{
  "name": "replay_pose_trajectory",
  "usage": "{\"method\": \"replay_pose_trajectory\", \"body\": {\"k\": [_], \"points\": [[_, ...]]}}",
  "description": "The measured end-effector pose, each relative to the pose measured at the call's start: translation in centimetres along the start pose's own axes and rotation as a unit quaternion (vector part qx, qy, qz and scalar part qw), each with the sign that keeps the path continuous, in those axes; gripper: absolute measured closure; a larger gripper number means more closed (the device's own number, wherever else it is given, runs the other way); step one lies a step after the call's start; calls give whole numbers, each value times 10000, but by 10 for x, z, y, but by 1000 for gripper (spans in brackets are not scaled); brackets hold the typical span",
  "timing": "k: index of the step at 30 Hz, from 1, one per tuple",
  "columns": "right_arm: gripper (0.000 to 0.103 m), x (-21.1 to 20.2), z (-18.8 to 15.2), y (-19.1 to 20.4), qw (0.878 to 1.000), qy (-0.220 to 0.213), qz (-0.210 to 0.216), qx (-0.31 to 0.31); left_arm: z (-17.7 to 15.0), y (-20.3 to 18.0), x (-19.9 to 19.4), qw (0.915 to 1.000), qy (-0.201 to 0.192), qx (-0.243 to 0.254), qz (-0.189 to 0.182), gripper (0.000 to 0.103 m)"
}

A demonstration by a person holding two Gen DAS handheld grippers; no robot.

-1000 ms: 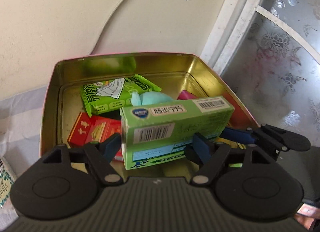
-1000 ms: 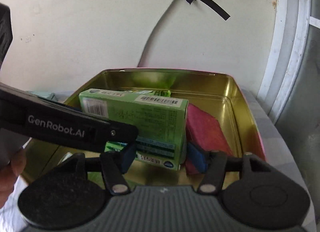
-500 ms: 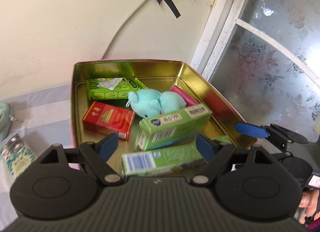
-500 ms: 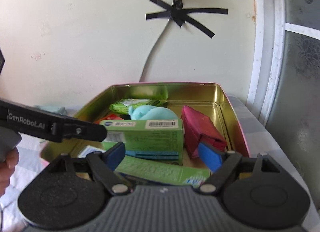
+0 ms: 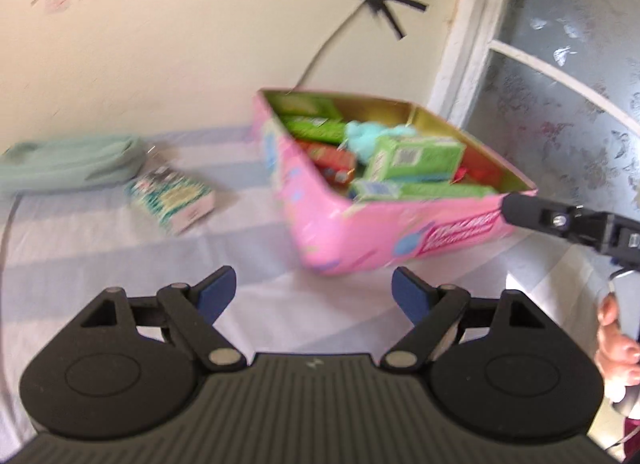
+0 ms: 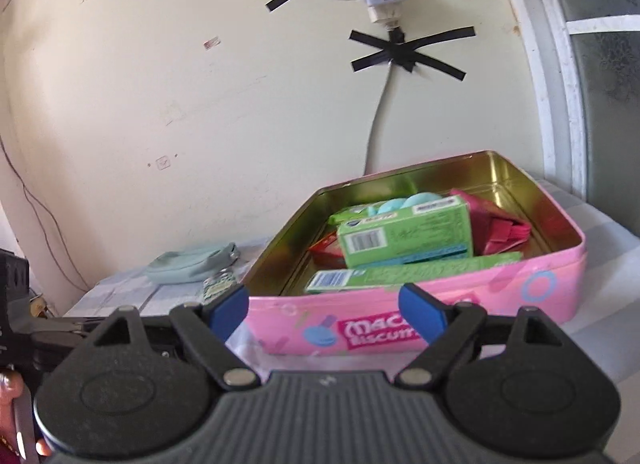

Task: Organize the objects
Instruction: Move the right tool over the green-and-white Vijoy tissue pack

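Both tongs point slightly downward at the tin (image 5: 360, 232) from in front of it. The left tongs (image 5: 314, 290) hang over bare counter (image 5: 100, 248), jaws spread with nothing between them. The right tongs (image 6: 324, 310) face the tin's pink front wall, jaws opening and also empty; a hand (image 5: 616, 338) grips their handle at the left view's right edge.

A second ago both tongs were right over the tin, a green box (image 6: 404, 234) between their tips. Now the box lies inside and both tongs have pulled back, so the tin's outer walls show.

The tin is a shallow rectangle with rounded corners, glossy pink outside, gold metal inside. In it lie the green cardboard box, a longer green box (image 6: 412, 274) along the front wall, a soft blue toy (image 5: 372, 136), a red pack (image 5: 332, 156) and a crumpled magenta pouch (image 6: 496, 226). On the striped cloth left of the tin rest a patterned packet (image 5: 172, 198) and a soft mint pouch (image 5: 72, 164).
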State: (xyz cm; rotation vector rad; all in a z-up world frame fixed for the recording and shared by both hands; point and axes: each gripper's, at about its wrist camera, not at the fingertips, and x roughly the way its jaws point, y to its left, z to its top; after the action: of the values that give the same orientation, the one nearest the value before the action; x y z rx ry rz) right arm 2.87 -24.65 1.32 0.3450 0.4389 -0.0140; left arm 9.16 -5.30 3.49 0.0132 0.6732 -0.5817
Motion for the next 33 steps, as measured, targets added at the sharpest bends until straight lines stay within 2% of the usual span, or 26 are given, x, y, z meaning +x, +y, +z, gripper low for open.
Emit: {"method": "replay_pose_trajectory", "body": {"k": [4, 9, 18, 23, 29, 33], "points": [[18, 7, -18, 22, 9994, 229, 250, -53, -17, 30, -1, 9988, 139, -277, 386, 16], [18, 20, -42, 53, 9972, 581, 331, -347, -26, 51, -8, 9967, 36, -302, 752, 16], [18, 43, -41, 98, 9927, 787, 541, -742, -26, 76, -10, 9933, -117, -140, 1140, 16], [18, 63, -45, 128, 9867, 947, 637, -1158, -24, 101, -12, 9878, -201, -144, 1536, 16], [18, 106, -47, 161, 9763, 1140, 594, -1743, -26, 128, -15, 9778, -378, -438, 2014, 16], [18, 143, -41, 179, 9691, 1103, 449, -2162, -23, 149, -25, 9734, -510, -1004, 1997, 16]]}}
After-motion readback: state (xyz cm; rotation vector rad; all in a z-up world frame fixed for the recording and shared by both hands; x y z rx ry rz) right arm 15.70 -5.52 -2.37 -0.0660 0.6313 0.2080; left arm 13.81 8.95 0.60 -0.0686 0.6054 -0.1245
